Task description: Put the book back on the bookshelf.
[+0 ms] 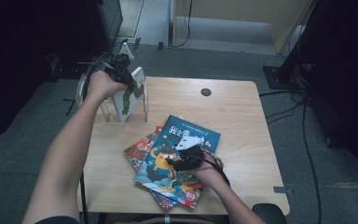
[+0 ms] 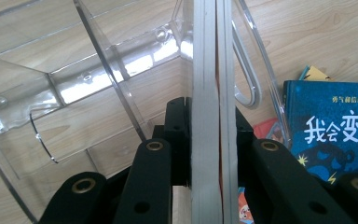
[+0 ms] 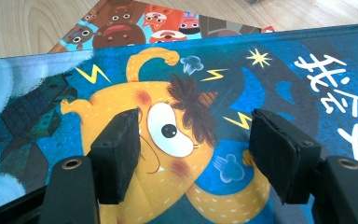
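A book with a white and green cover stands upright in a clear acrylic book rack at the table's back left corner. My left gripper is shut on its top edge. In the left gripper view the book runs edge-on between the black jaws of the left gripper, flanked by the rack's clear dividers. My right gripper hovers open just above a blue book with a yellow monster. In the right gripper view, the right gripper has its pads apart over that blue cover.
The blue book tops a loose pile; a red-orange book pokes out beneath it. The wooden table has a round cable hole at the back. Cables trail on the carpet at right.
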Demonstrator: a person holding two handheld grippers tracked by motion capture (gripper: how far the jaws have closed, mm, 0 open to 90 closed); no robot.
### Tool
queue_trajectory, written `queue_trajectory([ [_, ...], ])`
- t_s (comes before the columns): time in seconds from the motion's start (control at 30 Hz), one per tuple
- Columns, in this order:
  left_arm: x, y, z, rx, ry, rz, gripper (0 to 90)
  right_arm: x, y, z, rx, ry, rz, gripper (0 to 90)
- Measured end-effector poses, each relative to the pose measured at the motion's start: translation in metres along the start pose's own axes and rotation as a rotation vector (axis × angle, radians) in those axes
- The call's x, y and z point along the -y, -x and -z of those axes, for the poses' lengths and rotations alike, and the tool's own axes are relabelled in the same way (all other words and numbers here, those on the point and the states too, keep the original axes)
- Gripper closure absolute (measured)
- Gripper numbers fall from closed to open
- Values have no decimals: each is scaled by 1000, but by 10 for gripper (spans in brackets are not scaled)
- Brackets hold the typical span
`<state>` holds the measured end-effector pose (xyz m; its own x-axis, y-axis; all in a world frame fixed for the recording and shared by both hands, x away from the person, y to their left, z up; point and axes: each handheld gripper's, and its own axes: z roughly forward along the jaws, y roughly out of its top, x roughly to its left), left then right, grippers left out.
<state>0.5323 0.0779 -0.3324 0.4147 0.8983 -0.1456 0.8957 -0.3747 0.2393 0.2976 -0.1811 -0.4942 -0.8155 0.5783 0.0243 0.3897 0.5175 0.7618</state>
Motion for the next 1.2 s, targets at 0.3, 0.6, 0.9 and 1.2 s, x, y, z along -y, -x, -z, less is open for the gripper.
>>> queue_trajectory([
  [0.3, 3, -5, -10, 7, -5, 9, 768, 0, 0, 0, 0, 0, 0, 338],
  [0.6, 3, -3, -15, -10, -11, -7, 767, 0, 0, 0, 0, 0, 0, 338],
  [0.9, 6, -5, -24, -12, -27, -2, 762, 0, 0, 0, 0, 0, 0, 338],
  [1.2, 7, -6, -30, -14, -42, -4, 761, 0, 0, 0, 0, 0, 0, 338],
])
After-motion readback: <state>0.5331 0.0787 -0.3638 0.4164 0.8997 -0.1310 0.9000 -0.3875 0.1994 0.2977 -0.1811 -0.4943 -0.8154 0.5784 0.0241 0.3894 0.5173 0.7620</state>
